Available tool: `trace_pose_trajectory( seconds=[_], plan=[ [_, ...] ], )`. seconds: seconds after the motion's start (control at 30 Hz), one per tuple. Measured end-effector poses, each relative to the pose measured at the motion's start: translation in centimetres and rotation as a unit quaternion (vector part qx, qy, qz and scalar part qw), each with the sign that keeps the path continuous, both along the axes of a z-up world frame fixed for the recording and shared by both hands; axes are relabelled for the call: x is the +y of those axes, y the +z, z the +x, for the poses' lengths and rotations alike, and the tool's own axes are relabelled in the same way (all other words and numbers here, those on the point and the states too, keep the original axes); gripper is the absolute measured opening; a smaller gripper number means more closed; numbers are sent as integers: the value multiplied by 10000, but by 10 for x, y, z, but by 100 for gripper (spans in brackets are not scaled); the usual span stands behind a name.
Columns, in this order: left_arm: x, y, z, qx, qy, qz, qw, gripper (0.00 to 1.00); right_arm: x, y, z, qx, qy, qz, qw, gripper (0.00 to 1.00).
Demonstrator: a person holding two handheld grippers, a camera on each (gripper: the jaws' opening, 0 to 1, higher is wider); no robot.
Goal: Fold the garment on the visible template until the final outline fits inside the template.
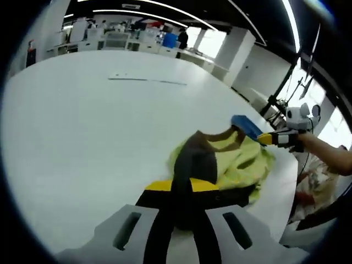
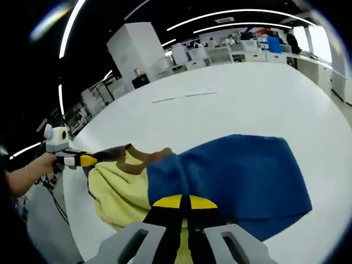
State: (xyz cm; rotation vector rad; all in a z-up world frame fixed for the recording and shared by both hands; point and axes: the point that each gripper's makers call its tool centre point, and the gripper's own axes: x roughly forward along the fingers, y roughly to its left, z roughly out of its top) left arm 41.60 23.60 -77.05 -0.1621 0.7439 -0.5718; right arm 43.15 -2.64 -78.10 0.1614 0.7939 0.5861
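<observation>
Garment [image 2: 231, 181] of blue, pale yellow and brown fabric lies bunched on the white table [image 1: 82, 137], close to one curved edge of it. In the right gripper view the blue part spreads flat toward the table's middle, while the yellow part [image 2: 118, 192] and a brown band [image 2: 137, 159] heap up toward the edge. In the left gripper view the yellow folds [image 1: 236, 159] sit beside a dark brown strip [image 1: 192, 165], with a corner of blue [image 1: 245, 127] lifted at the far side.

The left gripper [image 1: 181, 190] has its yellow-and-black jaws pressed together on the brown strip of the garment; in the right gripper view it [image 2: 88, 160] shows at the garment's brown end, held by a person's hand [image 2: 41, 165]. The right gripper [image 2: 184, 206] has its jaws closed on the fabric where blue meets yellow; in the left gripper view it [image 1: 264, 138] grips the raised blue corner, with a hand [image 1: 305, 144] behind it.

Farther across the table lies a thin pale strip [image 1: 146, 80]. Beyond the table stand desks and office furniture [image 2: 231, 49].
</observation>
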Motion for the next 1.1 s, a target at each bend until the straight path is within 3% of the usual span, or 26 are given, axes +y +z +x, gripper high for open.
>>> trace_pose_trajectory(
  seconds=[0.13, 0.47, 0.57, 0.73, 0.87, 1.1],
  plan=[
    [4, 12, -3, -197, 91, 33, 9998, 0, 1, 13, -3, -159, 29, 64, 9998, 0],
    [3, 44, -6, -610, 159, -168, 9979, 0, 4, 49, -5, -534, 104, 191, 9983, 0],
    [7, 63, 0, -1055, 245, 50, 9941, 0, 5, 63, -2, -685, 99, 189, 9974, 0],
    [4, 93, 6, -1404, 440, -107, 9891, 0, 3, 94, 10, -1055, -18, 158, 9943, 0],
    [2, 107, 11, -1607, 506, -127, 9856, 0, 3, 121, 24, -1418, -37, 59, 9899, 0],
    [0, 129, 28, -2061, 650, -115, 9763, 0, 5, 134, 42, -1626, 40, -181, 9865, 0]
  ],
)
